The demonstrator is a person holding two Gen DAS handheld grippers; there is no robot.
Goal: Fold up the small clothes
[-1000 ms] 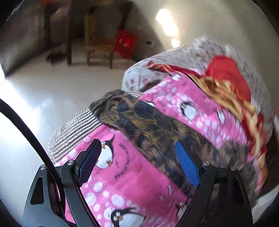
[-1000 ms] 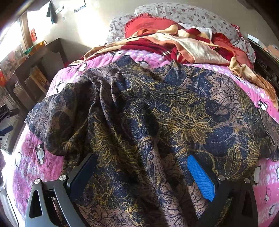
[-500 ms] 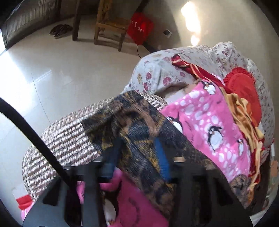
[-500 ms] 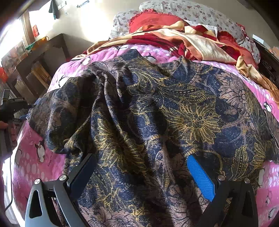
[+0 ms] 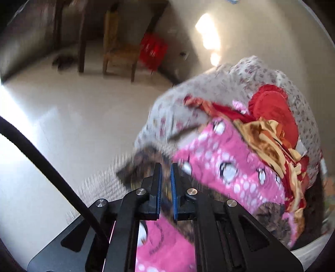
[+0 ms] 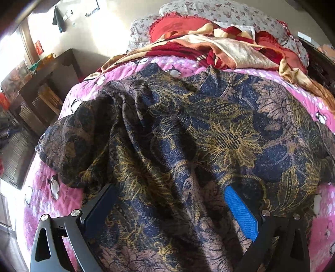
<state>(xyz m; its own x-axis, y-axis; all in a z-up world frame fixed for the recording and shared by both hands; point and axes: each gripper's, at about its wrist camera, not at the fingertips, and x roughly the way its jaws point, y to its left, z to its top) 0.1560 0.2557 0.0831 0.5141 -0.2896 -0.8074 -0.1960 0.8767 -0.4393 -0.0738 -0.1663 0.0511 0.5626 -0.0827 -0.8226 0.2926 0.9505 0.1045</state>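
Note:
A dark blue and gold floral garment [image 6: 209,136] lies spread over the pink penguin blanket [image 6: 46,198] on the bed. In the left wrist view, one corner of the garment [image 5: 136,167] sticks out at the bed's edge. My left gripper [image 5: 165,167] is closing its jaws on that corner, and the blue pads pinch the fabric. My right gripper [image 6: 171,200] stands wide open low over the garment's near part. Cloth bulges up between its fingers without being pressed by the pads.
Floral pillows [image 6: 219,12], a red cushion [image 5: 272,108] and a crumpled red-gold blanket [image 6: 230,50] lie at the bed's far end. Beside the bed are shiny floor [image 5: 62,117], a wooden chair [image 5: 119,48], a red bag [image 5: 152,50] and a dark shelf unit [image 6: 48,69].
My left gripper went from wide open to nearly shut, catching the garment's corner at the bed's edge, and has shifted with it. The right gripper has stayed put and open.

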